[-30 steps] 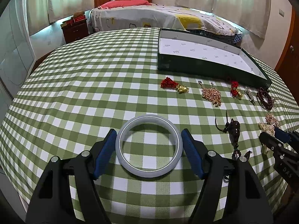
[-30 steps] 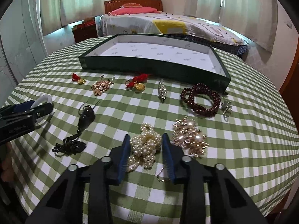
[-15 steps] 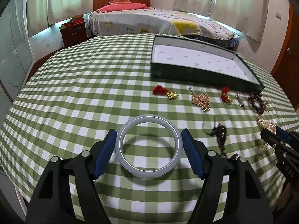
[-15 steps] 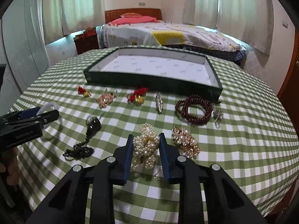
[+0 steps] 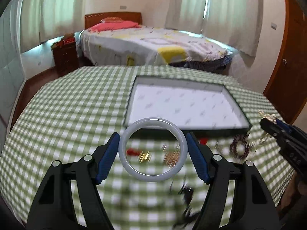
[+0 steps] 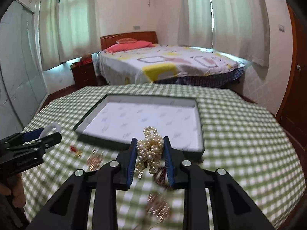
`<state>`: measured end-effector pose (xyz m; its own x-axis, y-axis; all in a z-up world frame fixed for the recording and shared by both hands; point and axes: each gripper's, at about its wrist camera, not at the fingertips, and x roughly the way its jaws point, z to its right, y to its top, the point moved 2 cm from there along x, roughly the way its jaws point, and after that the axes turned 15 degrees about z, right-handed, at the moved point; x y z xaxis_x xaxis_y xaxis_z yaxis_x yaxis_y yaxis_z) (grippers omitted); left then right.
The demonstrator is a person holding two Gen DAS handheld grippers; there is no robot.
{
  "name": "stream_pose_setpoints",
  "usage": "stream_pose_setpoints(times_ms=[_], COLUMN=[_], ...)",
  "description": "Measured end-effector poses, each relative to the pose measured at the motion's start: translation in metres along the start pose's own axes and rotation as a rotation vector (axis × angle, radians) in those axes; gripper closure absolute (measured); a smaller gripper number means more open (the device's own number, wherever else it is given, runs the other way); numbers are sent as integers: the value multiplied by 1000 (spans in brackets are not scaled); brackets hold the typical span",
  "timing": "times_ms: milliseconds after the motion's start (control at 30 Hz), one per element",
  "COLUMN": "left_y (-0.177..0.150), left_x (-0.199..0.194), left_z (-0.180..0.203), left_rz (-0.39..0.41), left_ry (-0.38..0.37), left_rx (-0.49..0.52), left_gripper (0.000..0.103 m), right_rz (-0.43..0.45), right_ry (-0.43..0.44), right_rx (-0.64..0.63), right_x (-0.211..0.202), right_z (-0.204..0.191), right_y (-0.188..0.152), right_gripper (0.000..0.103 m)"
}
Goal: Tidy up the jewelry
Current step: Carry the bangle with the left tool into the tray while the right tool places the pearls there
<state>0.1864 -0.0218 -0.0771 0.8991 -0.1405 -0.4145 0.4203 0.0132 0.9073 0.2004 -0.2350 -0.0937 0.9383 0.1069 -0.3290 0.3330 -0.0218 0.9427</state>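
Left gripper pinched the bangle; right gripper clamped the pearls; each needed lowering level into the tray before release.

The right gripper, seen from the left wrist view, bears pale letters on its black body, too blurred to read. The tray lining carries a repeated faint grey mark, too small to read. Nothing else shows legible writing.
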Motion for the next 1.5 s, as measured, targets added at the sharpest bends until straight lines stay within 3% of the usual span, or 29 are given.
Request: stream_pose_setpoints(times_ms=[133, 267, 533, 867, 1133, 1500], left_y=[24, 31, 3, -23, -27, -26], left_x=[34, 75, 154, 175, 175, 176], left_z=[15, 27, 19, 9, 11, 13], left_rz=[42, 28, -151, -231, -220, -210], left_ry=[-18, -25, -26, 1, 26, 16], left_rx=[22, 39, 6, 34, 84, 85], left_gripper=[34, 34, 34, 34, 34, 31], right_rz=[3, -41, -206, -258, -252, -226], right_ry=[-22, -30, -41, -62, -67, -48], right_rx=[-6, 20, 17, 9, 11, 11], right_x=[31, 65, 123, 132, 133, 129], right_z=[15, 32, 53, 57, 59, 54], right_y=[12, 9, -24, -40, -40, -37], right_gripper=[75, 75, 75, 75, 70, 50])
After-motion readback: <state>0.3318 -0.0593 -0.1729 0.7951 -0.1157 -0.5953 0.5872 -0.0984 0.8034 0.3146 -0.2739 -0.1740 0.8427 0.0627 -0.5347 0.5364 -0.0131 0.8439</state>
